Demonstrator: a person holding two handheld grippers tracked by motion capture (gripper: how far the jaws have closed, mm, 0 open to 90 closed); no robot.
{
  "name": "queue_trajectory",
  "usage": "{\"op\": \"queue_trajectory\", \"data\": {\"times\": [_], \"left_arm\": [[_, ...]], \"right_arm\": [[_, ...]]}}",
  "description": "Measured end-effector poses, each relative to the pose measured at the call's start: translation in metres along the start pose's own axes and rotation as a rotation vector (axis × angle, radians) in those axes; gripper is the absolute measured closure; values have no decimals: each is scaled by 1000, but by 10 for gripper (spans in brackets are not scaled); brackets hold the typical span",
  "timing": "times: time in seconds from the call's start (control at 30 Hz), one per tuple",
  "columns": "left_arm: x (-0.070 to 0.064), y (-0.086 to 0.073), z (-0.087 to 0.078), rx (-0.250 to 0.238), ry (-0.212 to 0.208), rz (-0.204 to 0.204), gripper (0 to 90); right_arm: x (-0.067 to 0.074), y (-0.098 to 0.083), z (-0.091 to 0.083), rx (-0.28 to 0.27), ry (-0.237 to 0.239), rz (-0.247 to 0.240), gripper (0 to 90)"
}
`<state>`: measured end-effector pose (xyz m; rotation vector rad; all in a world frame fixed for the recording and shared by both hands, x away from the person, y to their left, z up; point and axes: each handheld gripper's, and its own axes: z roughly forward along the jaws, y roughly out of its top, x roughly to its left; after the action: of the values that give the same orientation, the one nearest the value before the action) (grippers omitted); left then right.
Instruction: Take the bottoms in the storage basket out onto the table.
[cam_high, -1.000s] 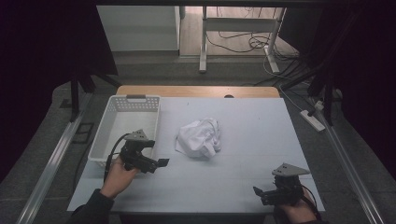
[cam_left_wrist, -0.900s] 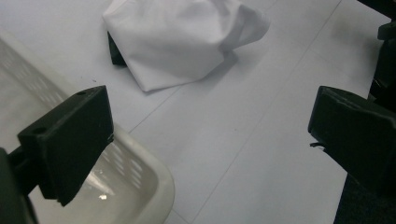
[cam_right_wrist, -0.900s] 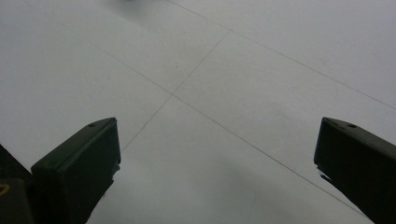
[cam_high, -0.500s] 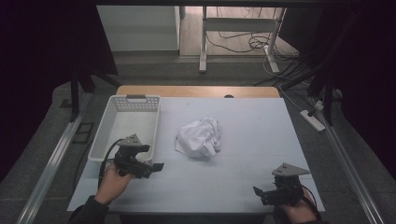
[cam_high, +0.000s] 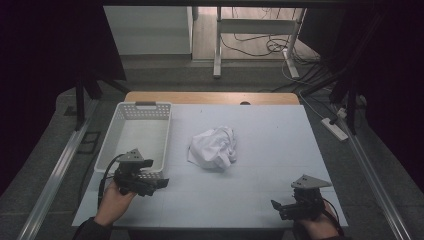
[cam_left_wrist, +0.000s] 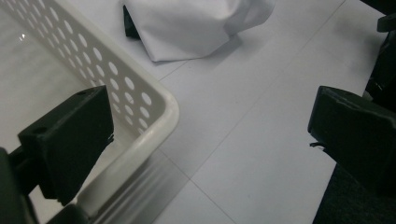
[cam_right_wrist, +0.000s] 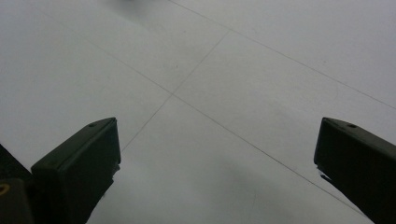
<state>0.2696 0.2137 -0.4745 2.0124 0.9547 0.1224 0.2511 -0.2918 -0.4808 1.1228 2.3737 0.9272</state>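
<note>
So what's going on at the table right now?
A person holds a gripper in each hand, and neither is gripping anything. The left gripper sits open at the near corner of the white basket, pointed toward the crumpled white cloth lying mid-table. The right gripper rests open near the table's front right edge, well away from the cloth. The cloth lies untouched, outside the basket.

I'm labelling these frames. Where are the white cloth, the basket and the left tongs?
white cloth (cam_high: 213, 148), high view, middle of the crumpled heap.
basket (cam_left_wrist: 164, 108), left gripper view, near corner rim.
left tongs (cam_high: 159, 183), high view, between the tips.
</note>
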Motion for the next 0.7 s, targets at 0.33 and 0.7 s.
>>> {"op": "queue_trajectory", "data": {"times": [0.33, 0.7], "left_arm": [[0, -16, -17, -20, 17, -31, 11], [-1, -32, -31, -29, 38, -59, 12]], "right_arm": [[0, 0, 0, 2, -1, 0, 6], [0, 0, 0, 4, -3, 1, 6]]}}
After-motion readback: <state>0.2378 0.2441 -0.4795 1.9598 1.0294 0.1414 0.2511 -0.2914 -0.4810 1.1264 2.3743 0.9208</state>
